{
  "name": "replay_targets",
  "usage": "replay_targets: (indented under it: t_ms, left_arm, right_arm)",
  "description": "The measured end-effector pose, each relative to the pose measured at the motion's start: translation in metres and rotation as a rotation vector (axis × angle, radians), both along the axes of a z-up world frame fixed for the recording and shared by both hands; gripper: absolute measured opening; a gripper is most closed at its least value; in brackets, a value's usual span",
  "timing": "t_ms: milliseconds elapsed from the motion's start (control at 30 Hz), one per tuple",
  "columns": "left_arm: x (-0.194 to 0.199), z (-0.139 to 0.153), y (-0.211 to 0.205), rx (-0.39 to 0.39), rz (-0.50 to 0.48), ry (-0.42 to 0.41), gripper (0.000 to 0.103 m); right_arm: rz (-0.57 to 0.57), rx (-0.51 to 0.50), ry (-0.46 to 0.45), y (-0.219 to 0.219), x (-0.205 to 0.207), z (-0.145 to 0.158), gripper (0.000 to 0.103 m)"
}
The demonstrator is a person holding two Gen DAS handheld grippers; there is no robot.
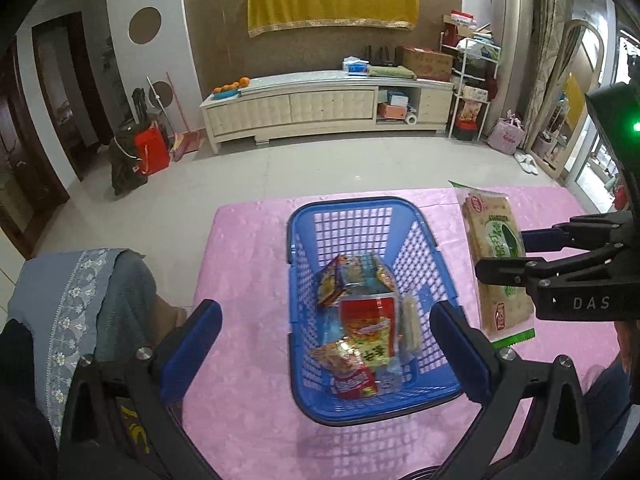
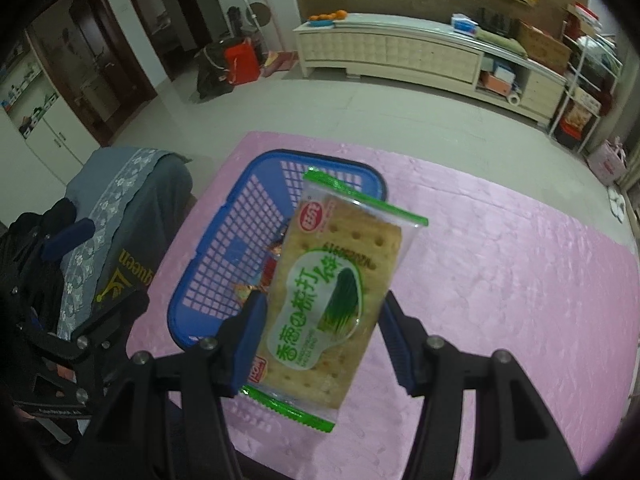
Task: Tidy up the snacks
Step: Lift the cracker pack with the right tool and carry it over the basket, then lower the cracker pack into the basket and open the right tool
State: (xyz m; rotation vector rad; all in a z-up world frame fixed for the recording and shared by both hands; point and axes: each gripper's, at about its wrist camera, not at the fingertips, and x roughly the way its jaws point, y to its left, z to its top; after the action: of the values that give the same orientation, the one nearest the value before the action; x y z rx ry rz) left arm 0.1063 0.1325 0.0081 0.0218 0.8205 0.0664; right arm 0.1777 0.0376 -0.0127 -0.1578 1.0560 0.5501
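The right gripper's fingers are closed on a cracker pack, pinching its long sides near the lower end so the rest of the flat packet stands up toward the frame centre. The grip across the narrow width keeps the clear wrapper flat, likely so the crackers do not bend or snap. In the left wrist view the same pack hangs at centre right, held clear of the pink cloth and just beside the right rim of the blue basket. From there it probably only needs to move left over the rim and be let go. The left gripper's fingers stand wide apart and hold nothing, framing the basket from the bottom of the frame. They seem to be waiting, perhaps ready to steady the basket, though neither finger clearly touches it. The basket sits mid-frame on the cloth and already holds several snacks, piled toward its near end, so the far end is the freer spot for the long pack. A fabric-draped chair stands at lower left, apart from the basket.
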Motion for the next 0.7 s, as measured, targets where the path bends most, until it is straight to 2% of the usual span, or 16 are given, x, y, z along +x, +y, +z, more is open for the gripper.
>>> replay_targets:
  t_ms: [333,700]
  left_arm:
    - [0.012,-0.024,0.031,-0.015,0.038,0.032,0.103]
    - [0.031,-0.049,0.058,-0.121,0.065,0.055,0.103]
  right_arm:
    - [0.036,-0.061,0.042,0.034,0.026,-0.031,0.061]
    - [0.035,-0.156,0.055,0.063,0.048,-0.063,0.061]
